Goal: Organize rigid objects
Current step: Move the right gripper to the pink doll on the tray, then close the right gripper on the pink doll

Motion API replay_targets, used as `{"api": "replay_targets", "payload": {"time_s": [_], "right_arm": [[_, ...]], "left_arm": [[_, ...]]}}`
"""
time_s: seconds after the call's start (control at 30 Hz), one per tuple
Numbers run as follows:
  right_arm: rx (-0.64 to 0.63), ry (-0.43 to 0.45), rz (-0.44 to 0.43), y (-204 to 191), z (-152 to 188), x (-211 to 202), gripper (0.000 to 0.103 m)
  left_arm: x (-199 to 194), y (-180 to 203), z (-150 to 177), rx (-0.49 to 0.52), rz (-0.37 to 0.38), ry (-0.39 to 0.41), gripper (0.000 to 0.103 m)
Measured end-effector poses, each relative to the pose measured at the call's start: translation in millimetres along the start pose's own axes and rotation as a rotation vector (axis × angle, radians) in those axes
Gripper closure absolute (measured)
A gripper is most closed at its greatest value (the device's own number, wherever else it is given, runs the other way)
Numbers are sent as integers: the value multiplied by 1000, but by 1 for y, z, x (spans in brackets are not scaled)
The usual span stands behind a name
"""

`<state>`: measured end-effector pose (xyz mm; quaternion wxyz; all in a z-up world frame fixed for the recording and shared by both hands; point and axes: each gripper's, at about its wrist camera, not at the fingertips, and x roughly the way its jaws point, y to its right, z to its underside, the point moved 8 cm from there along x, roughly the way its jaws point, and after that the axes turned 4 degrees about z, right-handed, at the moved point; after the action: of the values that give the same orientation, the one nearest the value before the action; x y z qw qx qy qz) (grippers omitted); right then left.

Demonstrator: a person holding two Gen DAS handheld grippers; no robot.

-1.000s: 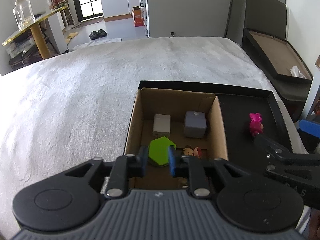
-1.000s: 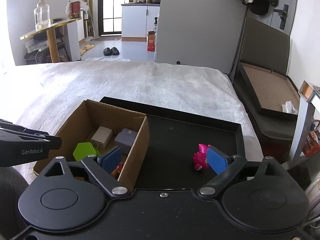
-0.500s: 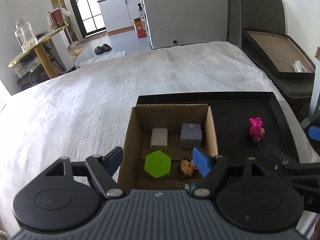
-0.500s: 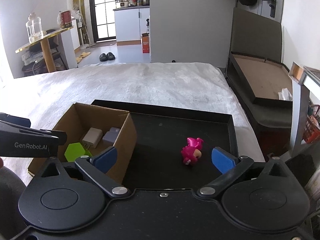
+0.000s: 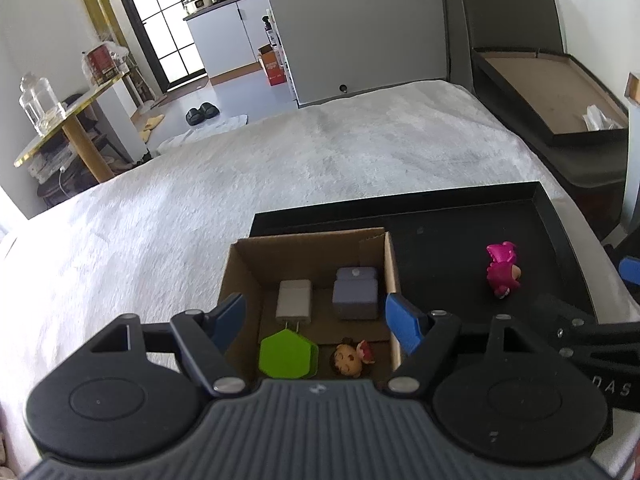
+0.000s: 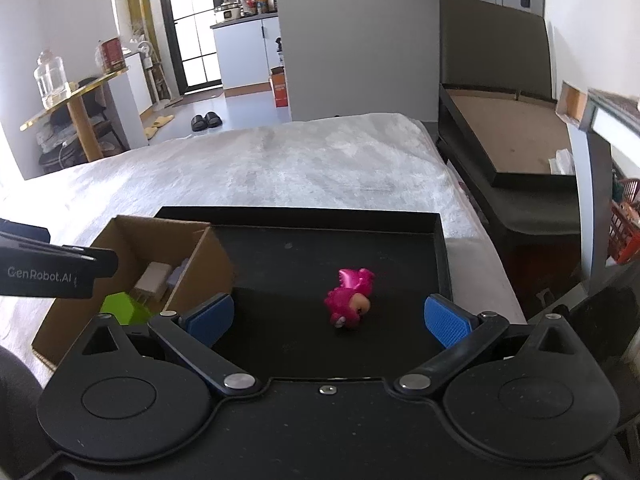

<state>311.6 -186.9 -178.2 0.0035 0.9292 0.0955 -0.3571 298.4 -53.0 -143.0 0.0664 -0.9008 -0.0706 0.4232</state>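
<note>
Having let go of the green hexagon point(image 5: 287, 354), the left gripper point(image 5: 314, 316) had pulled back from the box point(image 5: 245, 276), its jaws wide with nothing between them, where a second before they had pinched that piece. The hexagon lay on the box floor beside a small doll head point(image 5: 349, 359), with a white charger point(image 5: 294, 299) and a grey cube point(image 5: 356, 293) further in. That drop looked finished, so four things were now sorted into the box.

The right gripper point(image 6: 328, 322) had meanwhile swung to face the pink toy point(image 6: 350, 298), which had sat off to one side of its view a second earlier and now lay centred ahead of its fully spread jaws, not yet touched. The toy rested alone on the tray point(image 6: 436, 248), well apart from the box, which stood in the tray's left end. By my reading it was the last loose item, and the next grasp would be the right hand's.

Both box and tray sat on a white fleecy cover point(image 5: 248, 184), soft enough that the tray might rock under pressure. Beyond it were a round table point(image 6: 76, 96) with a glass jar point(image 6: 50, 78), black slippers point(image 6: 206, 121) on the floor, a kitchen counter point(image 6: 244, 52) by the window, and a dark couch point(image 6: 512, 120) at the right.
</note>
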Motion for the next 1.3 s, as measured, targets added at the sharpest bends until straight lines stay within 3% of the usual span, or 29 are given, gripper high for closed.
{"api": "replay_targets", "payload": {"time_s": [0.7,1.23,1.3], "right_arm": [[106,-57,-44,24,17,71,12],[84,-95,-14,17,34,111,19],[74,-106,-15,15,38,114,25]], "left_arm": [[62,39,-11,100,-60,-55,27],[89,40,-10,145,-88,-86,27],[90,40,-10,145,-85,-87,27]]}}
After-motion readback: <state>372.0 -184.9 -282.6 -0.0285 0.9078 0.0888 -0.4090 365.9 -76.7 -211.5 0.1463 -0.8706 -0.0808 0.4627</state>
